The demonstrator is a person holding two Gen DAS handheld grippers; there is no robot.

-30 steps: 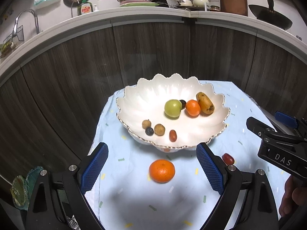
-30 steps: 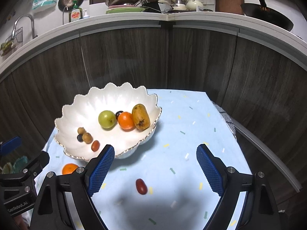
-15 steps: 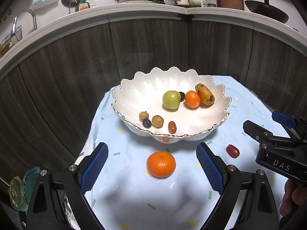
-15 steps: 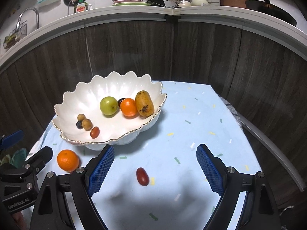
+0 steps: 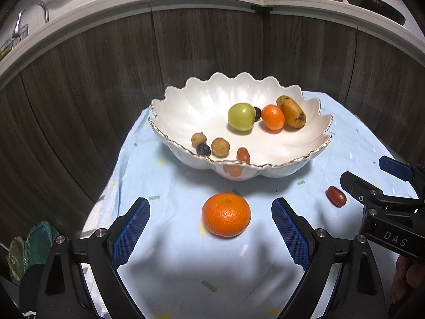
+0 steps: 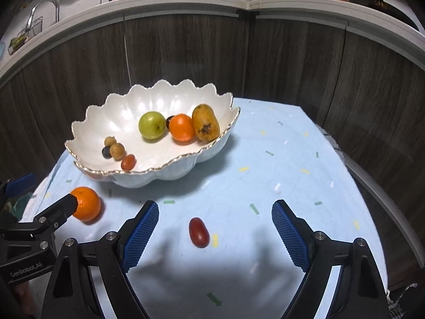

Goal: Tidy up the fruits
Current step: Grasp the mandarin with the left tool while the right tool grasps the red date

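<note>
- The counter carrying everything is covered by a pale blue cloth (image 5: pixel 172 239) with small coloured flecks; dark wood-grain panels stand behind it.
- A white scalloped bowl (image 5: pixel 202 106) with a gilt rim sits toward the far side of the cloth, left of centre in the right wrist view.
- In the bowl, a yellow-brown spotted mango (image 6: pixel 205 126) lies against the right wall, its long axis running from the rim inward toward the far wall.
- Touching the mango's left side is a small orange (image 6: pixel 182 127); a green round fruit (image 6: pixel 152 125) sits just left of that, with a dark fruit half hidden between them.
- Near the bowl's front rim sit two tan longans (image 5: pixel 220 147), a dark blueberry-like fruit (image 5: pixel 203 149) and a small red tomato (image 5: pixel 243 154).
- A mandarin (image 5: pixel 226 214) rests on the cloth in front of the bowl, stem dimple up, between the fingers of the left hand-held gripper (image 5: pixel 209 228) but untouched; the blue pads stand wide apart.
- A red oblong tomato (image 6: pixel 198 232) lies on the cloth right of the mandarin, its long axis running roughly along the line the right hand-held gripper (image 6: pixel 215 232) points, tilted slightly; it sits between the spread fingers, nearer the left pad, with neither pad touching.
</note>
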